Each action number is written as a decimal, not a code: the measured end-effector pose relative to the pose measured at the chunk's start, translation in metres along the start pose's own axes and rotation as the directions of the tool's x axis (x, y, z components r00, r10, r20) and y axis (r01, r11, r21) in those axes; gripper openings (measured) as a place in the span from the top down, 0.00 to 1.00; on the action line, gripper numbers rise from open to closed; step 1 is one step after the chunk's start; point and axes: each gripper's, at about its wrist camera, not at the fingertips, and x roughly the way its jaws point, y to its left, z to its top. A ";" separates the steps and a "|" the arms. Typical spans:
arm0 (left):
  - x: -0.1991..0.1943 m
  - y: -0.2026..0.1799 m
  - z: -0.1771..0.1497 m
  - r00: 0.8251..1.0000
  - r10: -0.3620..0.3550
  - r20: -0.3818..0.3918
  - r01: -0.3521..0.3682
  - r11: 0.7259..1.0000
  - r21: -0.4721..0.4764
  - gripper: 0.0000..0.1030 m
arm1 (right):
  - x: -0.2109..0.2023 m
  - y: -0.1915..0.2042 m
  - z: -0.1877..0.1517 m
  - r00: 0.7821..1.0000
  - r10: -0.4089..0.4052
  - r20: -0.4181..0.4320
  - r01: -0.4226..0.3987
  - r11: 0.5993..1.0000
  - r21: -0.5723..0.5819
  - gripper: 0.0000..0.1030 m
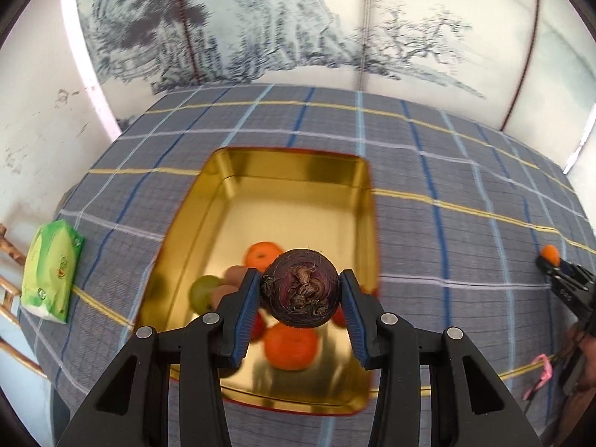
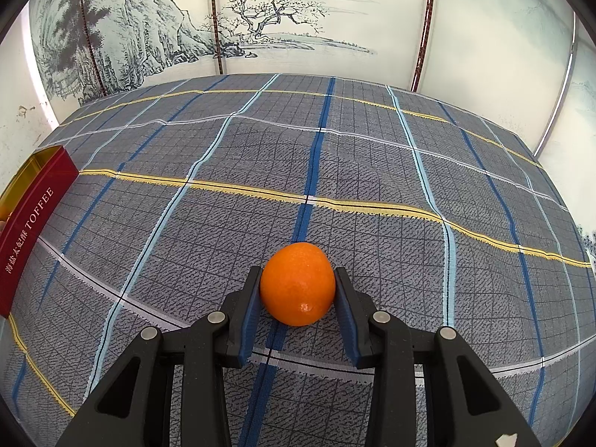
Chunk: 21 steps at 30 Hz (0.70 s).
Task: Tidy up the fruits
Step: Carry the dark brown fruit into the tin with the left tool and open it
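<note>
The left tongs [image 1: 301, 290] clamp a dark purple, round, fibrous-crowned fruit [image 1: 301, 287] across its firm middle above the gold metal tin [image 1: 367, 201]. The right tongs [image 2: 297, 290] pinch a smooth, slippery orange mandarin [image 2: 297, 284] resting on the checked surface [image 2: 372, 156], far right of the tin.

Both wrist views look steeply down, sharing the plaid cloth [image 2: 223, 223].

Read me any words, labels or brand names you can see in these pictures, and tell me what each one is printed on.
"TOFFEE": white letters on the red outer side of the tin, right wrist view.
A line of Chinese characters beside it on the same red side: too small to read surely.
Print on the green packet, left wrist view: too blurred to read.
Nothing else bears text.
</note>
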 end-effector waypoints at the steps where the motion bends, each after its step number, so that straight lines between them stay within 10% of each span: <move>1: 0.002 0.004 -0.001 1.000 0.007 -0.004 -0.007 1.000 -0.005 0.57 | 0.000 0.000 0.000 1.000 0.000 0.000 0.000 1.000 0.000 0.66; 21: 0.031 0.026 -0.007 0.996 0.078 -0.037 -0.077 0.997 0.030 0.57 | 0.000 0.000 0.000 1.000 -0.001 0.000 0.001 1.000 0.001 0.66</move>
